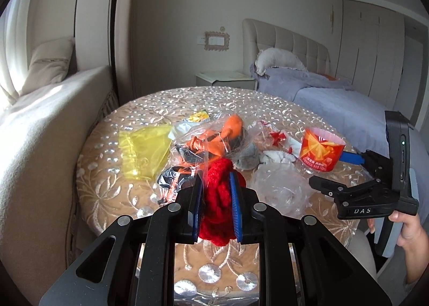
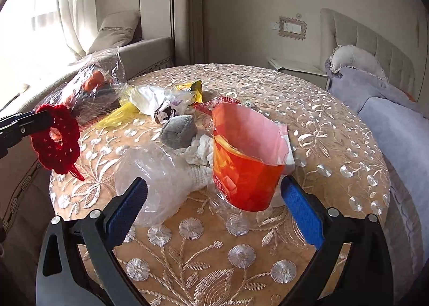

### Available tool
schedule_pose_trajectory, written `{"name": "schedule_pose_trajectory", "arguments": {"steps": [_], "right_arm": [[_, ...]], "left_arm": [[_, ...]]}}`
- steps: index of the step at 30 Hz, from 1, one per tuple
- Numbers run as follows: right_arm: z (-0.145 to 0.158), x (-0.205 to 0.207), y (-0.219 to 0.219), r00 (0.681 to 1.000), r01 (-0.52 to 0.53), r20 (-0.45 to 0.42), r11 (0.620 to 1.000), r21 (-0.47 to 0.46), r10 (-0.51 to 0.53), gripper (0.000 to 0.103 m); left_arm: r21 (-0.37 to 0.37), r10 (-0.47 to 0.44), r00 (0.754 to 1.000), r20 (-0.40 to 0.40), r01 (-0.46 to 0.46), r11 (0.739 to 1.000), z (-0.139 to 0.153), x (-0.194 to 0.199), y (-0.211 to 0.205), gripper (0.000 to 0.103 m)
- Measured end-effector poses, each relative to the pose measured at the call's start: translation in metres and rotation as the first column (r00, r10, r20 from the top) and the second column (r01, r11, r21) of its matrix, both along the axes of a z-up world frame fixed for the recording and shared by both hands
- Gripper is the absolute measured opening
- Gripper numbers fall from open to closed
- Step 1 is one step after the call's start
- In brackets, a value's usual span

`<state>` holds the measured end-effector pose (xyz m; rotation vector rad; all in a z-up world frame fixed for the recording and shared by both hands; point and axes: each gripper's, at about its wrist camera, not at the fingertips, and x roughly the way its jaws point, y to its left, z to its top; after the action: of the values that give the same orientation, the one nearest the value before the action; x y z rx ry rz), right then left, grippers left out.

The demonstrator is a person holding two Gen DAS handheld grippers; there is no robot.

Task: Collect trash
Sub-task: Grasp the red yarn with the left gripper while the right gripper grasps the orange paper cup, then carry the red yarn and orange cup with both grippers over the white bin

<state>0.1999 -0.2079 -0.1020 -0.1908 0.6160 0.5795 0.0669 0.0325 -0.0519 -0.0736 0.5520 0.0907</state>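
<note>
My left gripper (image 1: 216, 185) is shut on a red crocheted ring (image 1: 218, 198) and holds it above the round table; the ring also shows at the left of the right wrist view (image 2: 57, 137). My right gripper (image 2: 214, 201) is open, its blue pads either side of an orange-red plastic cup wrapper (image 2: 245, 163), not touching it. That wrapper stands at the right in the left wrist view (image 1: 320, 150). A crumpled clear plastic bag (image 2: 158, 172) lies by the left pad. A clear bag with orange contents (image 1: 214, 137) lies behind the ring.
The table has an embroidered gold cloth (image 2: 214, 252). On it lie a yellow plastic bag (image 1: 144, 150), a grey cloth lump (image 2: 178, 131), white tissue (image 2: 198, 153) and a white printed wrapper (image 2: 161, 102). A sofa (image 1: 40, 131) stands left, a bed (image 1: 335, 102) right.
</note>
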Motion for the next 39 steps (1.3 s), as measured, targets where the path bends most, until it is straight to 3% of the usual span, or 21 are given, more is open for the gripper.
{"name": "schedule_pose_trajectory", "arguments": {"steps": [4, 12, 13, 14, 15, 18, 23, 30, 35, 39], "right_arm": [[-0.008, 0.006, 0.021, 1.0, -0.008, 0.004, 0.997, -0.074, 0.009, 0.099], [-0.021, 0.028, 0.039, 0.993, -0.075, -0.099, 0.996, -0.051, 0.07, 0.097], [-0.024, 0.032, 0.039, 0.986, -0.097, -0.14, 0.995, -0.029, 0.092, 0.091], [-0.028, 0.035, 0.04, 0.977, -0.118, -0.178, 0.993, 0.001, 0.116, 0.071], [-0.03, 0.036, 0.037, 0.977, -0.108, -0.183, 0.994, 0.025, 0.111, 0.059], [-0.027, 0.029, 0.036, 0.986, -0.092, -0.138, 0.996, 0.009, 0.092, 0.045], [-0.008, 0.005, 0.022, 0.997, -0.078, -0.019, 0.995, 0.056, 0.079, 0.044], [0.051, -0.034, -0.023, 0.989, -0.021, 0.149, 0.996, 0.081, 0.009, 0.044], [0.073, -0.064, -0.078, 0.968, 0.097, 0.222, 0.992, 0.085, -0.113, 0.044], [0.073, -0.086, -0.127, 0.945, 0.214, 0.235, 0.973, 0.087, -0.228, 0.044]], "left_arm": [[-0.009, -0.006, 1.0, 0.0, 0.006, 1.0, -0.002, 0.0, -0.002, 0.018], [-0.027, -0.003, 1.0, 0.002, 0.003, 1.0, -0.006, 0.0, 0.003, 0.018], [-0.029, -0.003, 1.0, 0.002, 0.003, 1.0, -0.006, 0.0, 0.002, 0.018], [-0.031, -0.002, 1.0, 0.002, 0.002, 1.0, -0.006, 0.0, 0.002, 0.018], [-0.033, -0.001, 1.0, 0.004, 0.001, 0.999, -0.007, 0.0, 0.003, 0.018], [-0.038, -0.002, 1.0, 0.017, 0.002, 0.999, -0.005, -0.002, 0.002, 0.018], [-0.019, -0.014, 0.999, 0.035, 0.015, 1.0, 0.0, -0.005, -0.004, 0.018], [-0.006, -0.107, 0.99, 0.088, 0.108, 0.994, 0.017, -0.008, -0.035, 0.018], [-0.017, -0.228, 0.967, 0.111, 0.231, 0.973, 0.021, 0.001, -0.077, 0.018], [-0.001, -0.347, 0.928, 0.134, 0.351, 0.937, 0.021, 0.008, -0.123, 0.018]]}}
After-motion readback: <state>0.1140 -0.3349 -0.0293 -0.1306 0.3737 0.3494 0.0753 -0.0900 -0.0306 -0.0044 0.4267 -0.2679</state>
